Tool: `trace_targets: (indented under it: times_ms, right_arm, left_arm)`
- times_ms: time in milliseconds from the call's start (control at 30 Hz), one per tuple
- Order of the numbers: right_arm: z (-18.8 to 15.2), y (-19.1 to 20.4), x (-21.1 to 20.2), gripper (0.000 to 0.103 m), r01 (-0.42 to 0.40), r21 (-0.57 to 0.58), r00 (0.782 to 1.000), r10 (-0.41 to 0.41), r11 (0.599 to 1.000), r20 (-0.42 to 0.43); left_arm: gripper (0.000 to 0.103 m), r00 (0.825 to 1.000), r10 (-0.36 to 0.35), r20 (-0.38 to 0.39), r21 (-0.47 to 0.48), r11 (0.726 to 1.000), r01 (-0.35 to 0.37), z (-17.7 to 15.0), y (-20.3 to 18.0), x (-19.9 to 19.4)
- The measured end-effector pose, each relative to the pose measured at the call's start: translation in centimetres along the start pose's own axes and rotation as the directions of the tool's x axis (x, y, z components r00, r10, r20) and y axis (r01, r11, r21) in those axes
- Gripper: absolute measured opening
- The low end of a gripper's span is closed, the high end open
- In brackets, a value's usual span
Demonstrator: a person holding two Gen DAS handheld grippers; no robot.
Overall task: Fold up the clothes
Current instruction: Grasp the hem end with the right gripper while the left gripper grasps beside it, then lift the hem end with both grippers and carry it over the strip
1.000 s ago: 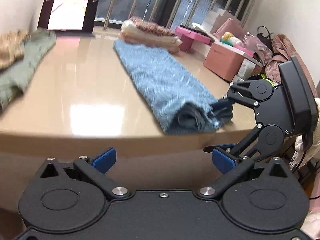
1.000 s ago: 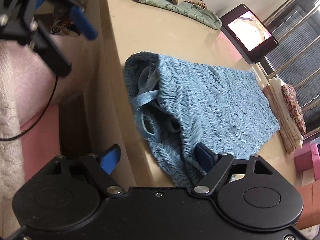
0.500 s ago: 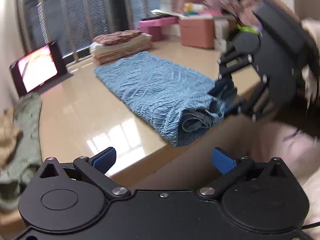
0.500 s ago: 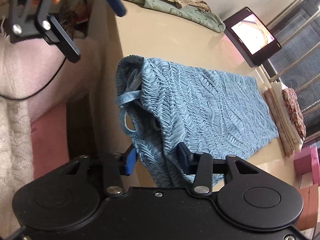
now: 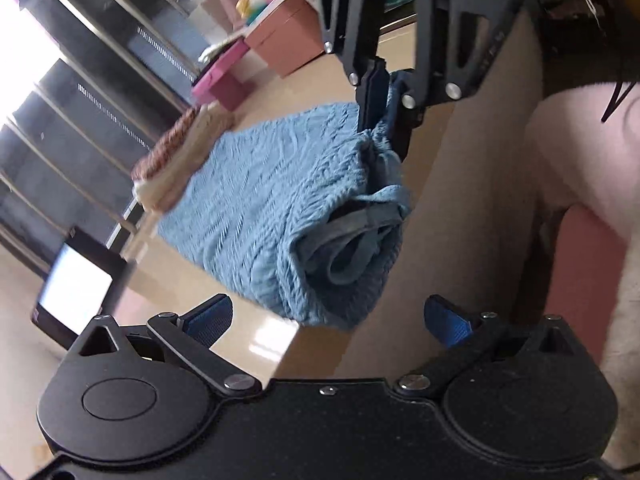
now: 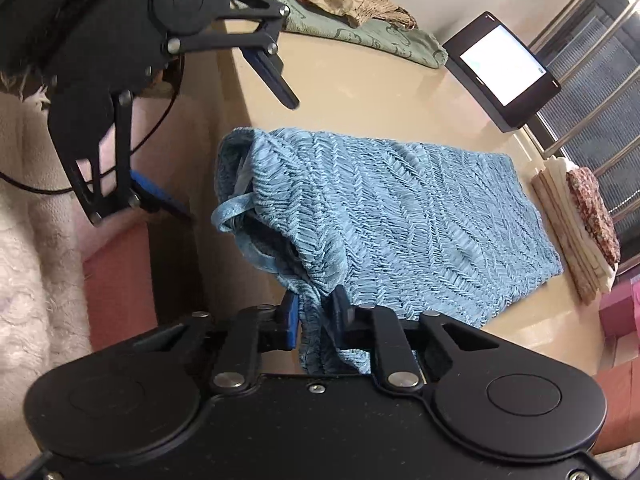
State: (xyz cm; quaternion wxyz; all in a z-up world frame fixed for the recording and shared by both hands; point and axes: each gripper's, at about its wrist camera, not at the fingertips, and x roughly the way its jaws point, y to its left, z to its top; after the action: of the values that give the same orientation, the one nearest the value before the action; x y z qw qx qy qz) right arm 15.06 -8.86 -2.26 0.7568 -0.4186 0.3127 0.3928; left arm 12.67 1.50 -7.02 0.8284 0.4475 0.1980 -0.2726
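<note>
Since one second ago, the right gripper [image 6: 316, 316] has gone from spread jaws to clamped on the near corner of the blue knit garment [image 6: 400, 216], and the left gripper [image 5: 326, 318] has swung in from the table's front toward the garment's other near corner. Left jaws stand wide apart, holding nothing, with that bunched end between and just ahead of them.

Garment position: laid lengthwise on the beige table [image 6: 360, 88], narrowed into a long strip, near end overhanging the edge with straps showing.

Judgement: lengthwise folding appears done; a crosswise fold of the near end is likely left.

Further out, a folded stack [image 6: 576, 232] sits at the far end, other clothes [image 6: 360, 16] lie loose to the left, and a lit tablet [image 6: 504, 68] stands behind.
</note>
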Motion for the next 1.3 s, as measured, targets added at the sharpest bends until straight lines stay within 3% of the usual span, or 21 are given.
trace_targets:
  times_ms: [100,200,267,333,400,467,500,567,633,800,933,1033,1300]
  right_arm:
    - [-0.1,-0.3,-0.2,0.013,-0.016,0.028,1.0,0.015,0.999,0.006]
    - [-0.1,-0.5,-0.4,0.012,-0.025,0.046,1.0,0.024,0.999,0.01]
    - [-0.2,-0.5,-0.5,0.011,-0.026,0.053,1.0,0.026,0.998,0.011]
    - [-0.3,-0.6,-0.6,0.011,-0.028,0.059,1.0,0.027,0.998,0.011]
    - [-0.4,-0.6,-0.7,0.011,-0.029,0.065,1.0,0.029,0.997,0.012]
    - [-0.5,-0.6,-0.8,0.011,-0.029,0.07,1.0,0.028,0.997,0.012]
    - [-0.5,-0.6,-0.9,0.011,-0.027,0.071,1.0,0.026,0.997,0.011]
    - [-0.7,-0.5,-1.0,0.011,-0.021,0.072,1.0,0.02,0.997,0.011]
    - [-0.8,-0.2,-1.1,0.011,-0.012,0.067,1.0,0.011,0.998,0.012]
    - [-1.4,0.5,-1.5,0.015,0.027,0.063,0.999,-0.029,0.998,0.042]
    - [-2.1,1.4,-1.5,0.052,0.074,0.081,0.996,-0.079,0.994,0.052]
    - [-2.8,2.5,-1.5,0.062,0.135,0.09,0.988,-0.141,0.987,0.063]
    - [-3.6,3.7,-1.7,0.067,0.296,0.127,0.941,-0.312,0.947,0.129]
  left_arm:
    - [0.101,0.999,0.046,0.015,0.07,0.996,-0.047,0.1,-0.6,0.8]
    - [0.089,0.995,0.081,0.056,0.155,0.984,-0.089,0.4,-1.2,1.0]
    - [0.074,0.992,0.093,0.083,0.208,0.972,-0.108,0.7,-1.5,1.1]
    - [0.069,0.989,0.101,0.111,0.26,0.957,-0.127,0.9,-1.8,1.2]
    - [0.06,0.989,0.072,0.133,0.314,0.943,-0.111,1.1,-2.1,1.0]
    - [0.041,0.988,0.045,0.149,0.367,0.925,-0.098,1.4,-2.4,0.7]
    - [0.037,0.988,0.032,0.154,0.39,0.916,-0.09,1.5,-2.4,0.6]
    - [0.021,0.99,0.004,0.142,0.391,0.918,-0.06,1.9,-2.1,0.6]
    - [0.014,0.991,-0.014,0.134,0.383,0.923,-0.039,2.5,-1.7,0.4]
    - [0.013,0.995,-0.055,0.085,0.285,0.958,0.029,4.6,0.7,0.0]
    - [0.013,0.991,-0.114,0.064,0.179,0.979,0.101,6.0,2.2,-0.2]
    - [0.013,0.989,-0.134,0.067,0.151,0.981,0.123,6.4,3.0,-0.4]
    - [0.013,0.986,-0.151,0.064,0.197,0.971,0.136,6.1,2.5,-2.1]
